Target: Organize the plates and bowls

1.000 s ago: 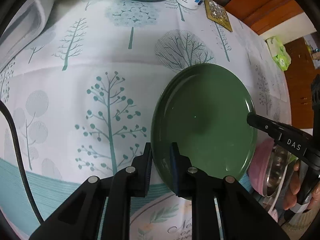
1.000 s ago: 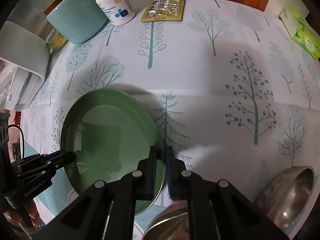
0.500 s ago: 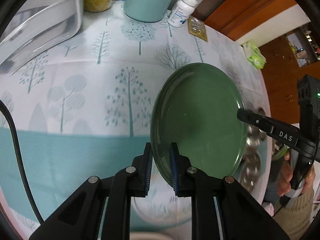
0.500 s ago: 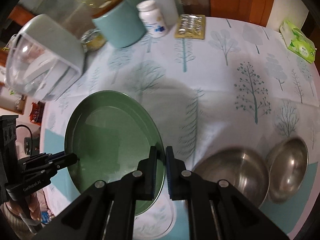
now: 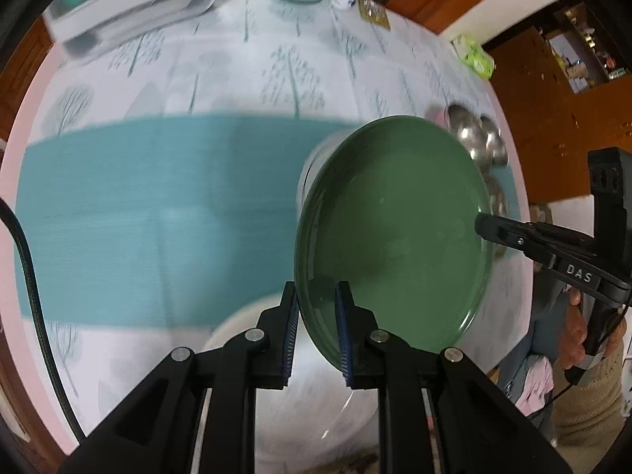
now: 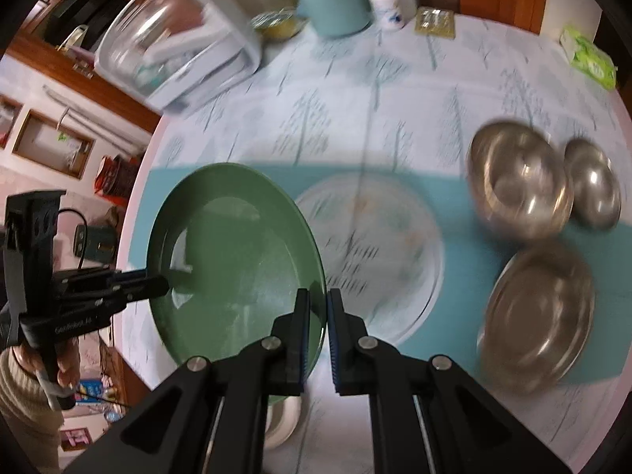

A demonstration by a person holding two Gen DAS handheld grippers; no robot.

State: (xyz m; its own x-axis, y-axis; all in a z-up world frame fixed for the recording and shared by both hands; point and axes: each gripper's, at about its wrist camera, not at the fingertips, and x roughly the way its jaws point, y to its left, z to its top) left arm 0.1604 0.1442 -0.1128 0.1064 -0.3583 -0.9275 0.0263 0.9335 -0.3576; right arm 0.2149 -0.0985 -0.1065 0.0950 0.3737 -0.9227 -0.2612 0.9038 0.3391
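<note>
A green plate (image 5: 395,229) is held high above the table, gripped on opposite rims. My left gripper (image 5: 316,335) is shut on its near rim; in the right wrist view the same gripper (image 6: 158,282) pinches the plate's left edge. My right gripper (image 6: 317,339) is shut on the plate (image 6: 233,252) at its right rim, and shows in the left wrist view (image 5: 484,225) at the far rim. Below lies a white patterned plate (image 6: 379,252). Three steel bowls (image 6: 517,185) (image 6: 590,187) (image 6: 541,312) sit to the right.
A clear lidded container (image 6: 177,43), a teal mug (image 6: 335,4), a white pill bottle (image 6: 385,2), a blister pack (image 6: 434,19) and a green tissue pack (image 6: 590,59) stand along the table's far side. A white dish (image 5: 300,375) lies below my left gripper.
Both grippers have lifted the green plate well above the table and drawn it back toward the near side. The teal band, white plate and steel bowls have come into view underneath.
</note>
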